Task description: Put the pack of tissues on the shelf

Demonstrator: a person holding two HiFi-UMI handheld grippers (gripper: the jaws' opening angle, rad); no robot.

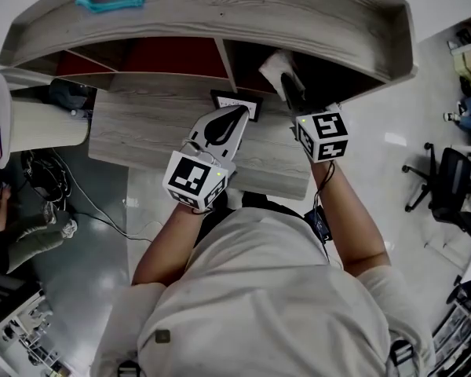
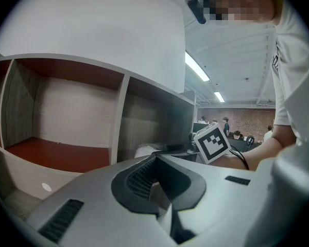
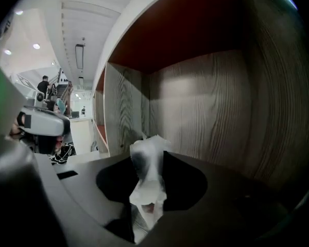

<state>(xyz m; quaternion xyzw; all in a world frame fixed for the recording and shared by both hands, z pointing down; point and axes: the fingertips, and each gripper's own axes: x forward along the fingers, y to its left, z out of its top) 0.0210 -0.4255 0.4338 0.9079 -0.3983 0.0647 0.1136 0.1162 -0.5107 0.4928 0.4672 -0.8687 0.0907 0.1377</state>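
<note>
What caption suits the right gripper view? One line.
Right gripper, jaws shut on the pack of tissues, facing the wood-grain back wall of a shelf compartment.

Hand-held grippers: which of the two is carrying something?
The right hand-held gripper: its jaws clamp the white pack of tissues. The left hand-held gripper has nothing between its closed jaws.

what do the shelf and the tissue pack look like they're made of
The shelf: probably laminated board, matte; its grey wood grain looks printed, and the inner panels are flat red. The pack of tissues: seemingly thin plastic film, whitish and half see-through; it wrinkles where the right gripper pinches it.
</note>
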